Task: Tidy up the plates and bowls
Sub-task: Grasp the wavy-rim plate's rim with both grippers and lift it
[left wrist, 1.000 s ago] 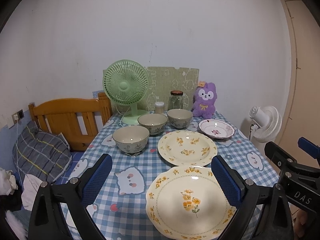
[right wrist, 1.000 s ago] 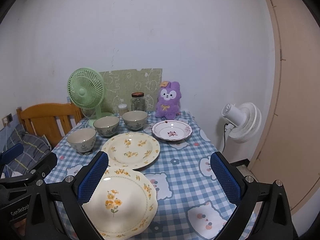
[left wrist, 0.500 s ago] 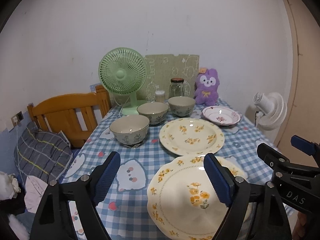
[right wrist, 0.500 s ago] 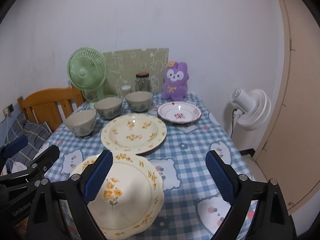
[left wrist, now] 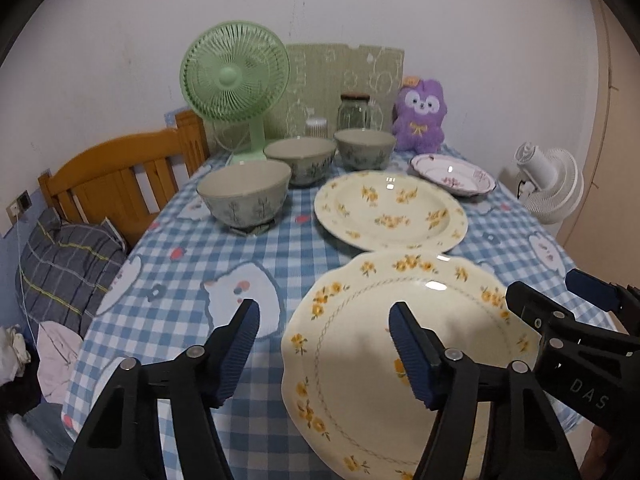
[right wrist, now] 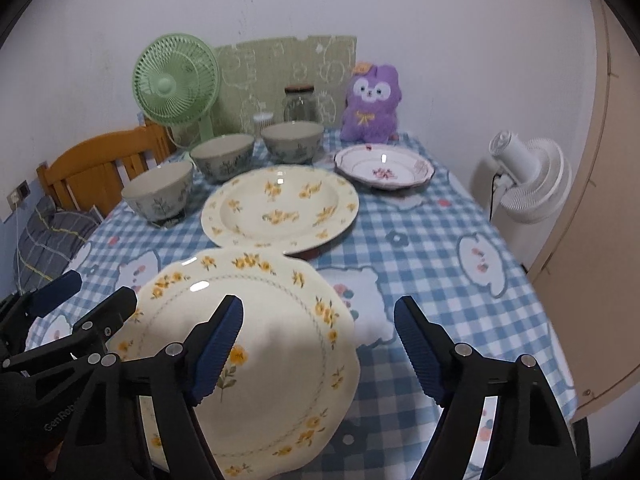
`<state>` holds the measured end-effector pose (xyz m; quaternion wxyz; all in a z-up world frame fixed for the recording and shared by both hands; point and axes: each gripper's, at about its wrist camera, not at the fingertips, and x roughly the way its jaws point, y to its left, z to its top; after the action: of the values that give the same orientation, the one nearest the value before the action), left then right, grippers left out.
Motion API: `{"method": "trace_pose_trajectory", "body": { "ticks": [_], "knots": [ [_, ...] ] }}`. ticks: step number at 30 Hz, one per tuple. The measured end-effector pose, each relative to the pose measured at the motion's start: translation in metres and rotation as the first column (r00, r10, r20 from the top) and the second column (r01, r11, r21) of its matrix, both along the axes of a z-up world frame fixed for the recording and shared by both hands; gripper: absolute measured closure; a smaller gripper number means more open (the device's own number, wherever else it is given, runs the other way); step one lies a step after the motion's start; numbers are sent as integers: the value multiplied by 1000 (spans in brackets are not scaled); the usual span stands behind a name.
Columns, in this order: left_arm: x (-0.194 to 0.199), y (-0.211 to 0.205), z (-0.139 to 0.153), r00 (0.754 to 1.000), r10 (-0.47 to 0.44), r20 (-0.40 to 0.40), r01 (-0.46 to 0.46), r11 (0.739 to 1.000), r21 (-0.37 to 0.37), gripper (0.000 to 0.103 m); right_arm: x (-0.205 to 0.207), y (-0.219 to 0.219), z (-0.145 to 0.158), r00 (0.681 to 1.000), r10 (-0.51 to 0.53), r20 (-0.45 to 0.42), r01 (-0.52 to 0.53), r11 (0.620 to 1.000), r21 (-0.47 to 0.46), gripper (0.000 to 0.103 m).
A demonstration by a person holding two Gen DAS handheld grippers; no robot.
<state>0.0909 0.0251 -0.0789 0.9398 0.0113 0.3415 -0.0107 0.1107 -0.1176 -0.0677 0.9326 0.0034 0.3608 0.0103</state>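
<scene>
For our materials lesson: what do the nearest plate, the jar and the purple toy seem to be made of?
Nearest plate: probably glazed ceramic; glossy highlights, printed yellow flowers.
Jar: clear glass, see-through; lid brownish, material unclear.
Purple toy: plush fabric, with a fuzzy, matte surface.

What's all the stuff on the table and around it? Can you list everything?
Plates: two, cream with yellow flowers, middle and near edge.
Small plate: one, white and pink, back right.
Bowls: three, grey-green, left row.
Green fan: one, back left.
Jar: one, clear, back.
Plush: one, purple, back right.
Tablecloth: blue checked.
Chair: one, wooden, left.
White fan: one, right of the table.
Left gripper, right gripper: black and blue, closing over the near plate's sides, not touching.
</scene>
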Motion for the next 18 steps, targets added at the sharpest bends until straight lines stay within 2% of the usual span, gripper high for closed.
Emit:
{"method": "trace_pose_trajectory", "body": {
  "ticks": [10, 18],
  "knots": [
    [17, 1, -33, 995, -1, -99, 1, 1000, -3, 40, 21, -1, -33, 995, -23, -101, 23, 1000, -10, 28],
    [25, 4, -49, 988, 6, -153, -7, 1000, -9, 48, 30, -7, -51, 985, -50, -163, 50, 999, -8, 30]
  ]
}}
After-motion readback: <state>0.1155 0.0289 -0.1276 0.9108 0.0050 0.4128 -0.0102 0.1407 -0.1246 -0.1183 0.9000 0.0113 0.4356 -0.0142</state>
